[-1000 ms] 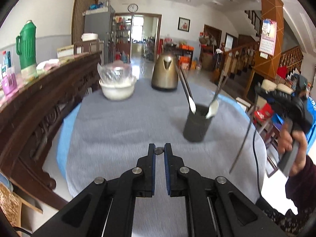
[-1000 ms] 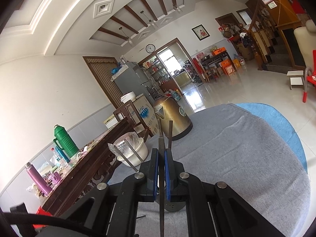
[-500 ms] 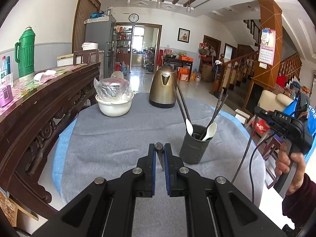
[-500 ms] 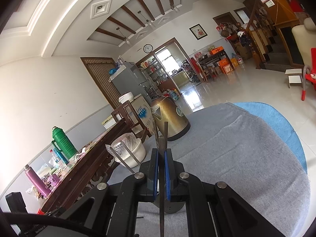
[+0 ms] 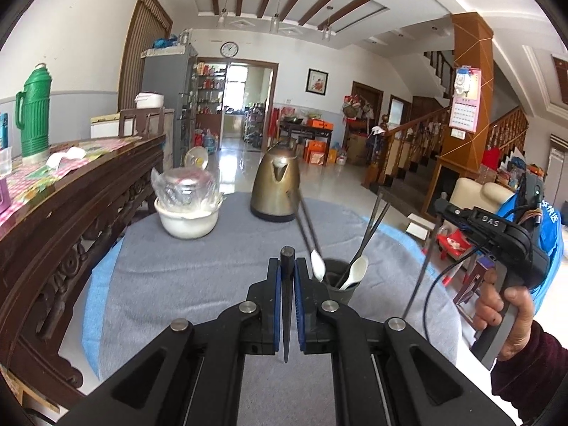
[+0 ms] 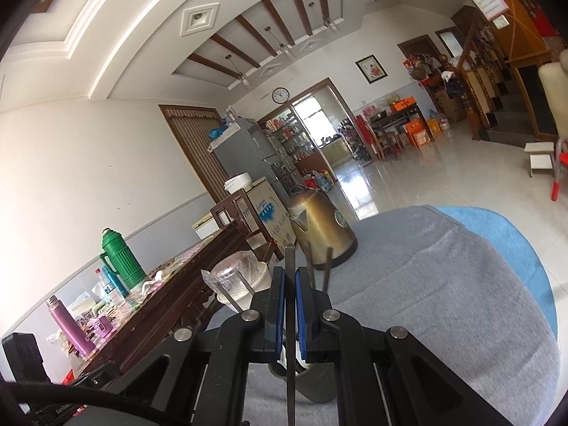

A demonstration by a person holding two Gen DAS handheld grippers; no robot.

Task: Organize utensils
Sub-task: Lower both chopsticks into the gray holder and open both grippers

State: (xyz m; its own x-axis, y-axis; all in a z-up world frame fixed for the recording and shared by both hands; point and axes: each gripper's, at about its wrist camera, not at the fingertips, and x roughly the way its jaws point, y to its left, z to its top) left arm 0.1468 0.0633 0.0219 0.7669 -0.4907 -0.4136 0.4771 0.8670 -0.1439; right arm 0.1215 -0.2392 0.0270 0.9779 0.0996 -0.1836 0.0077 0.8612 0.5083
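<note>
Left hand-held gripper (image 5: 287,277) clenched on a dark chopstick (image 5: 286,305), held upright between the blue pads, above the middle of the grey-clothed tabletop (image 5: 177,284). Dark utensil cup (image 5: 337,284) just beyond it to the right, holding chopsticks and white spoons (image 5: 356,271). Right hand-held gripper (image 6: 289,284) grasps a second chopstick (image 6: 290,337), directly above the cup (image 6: 316,383). Kettle (image 5: 278,183) and covered bowl (image 5: 186,216) toward the far edge.
</note>
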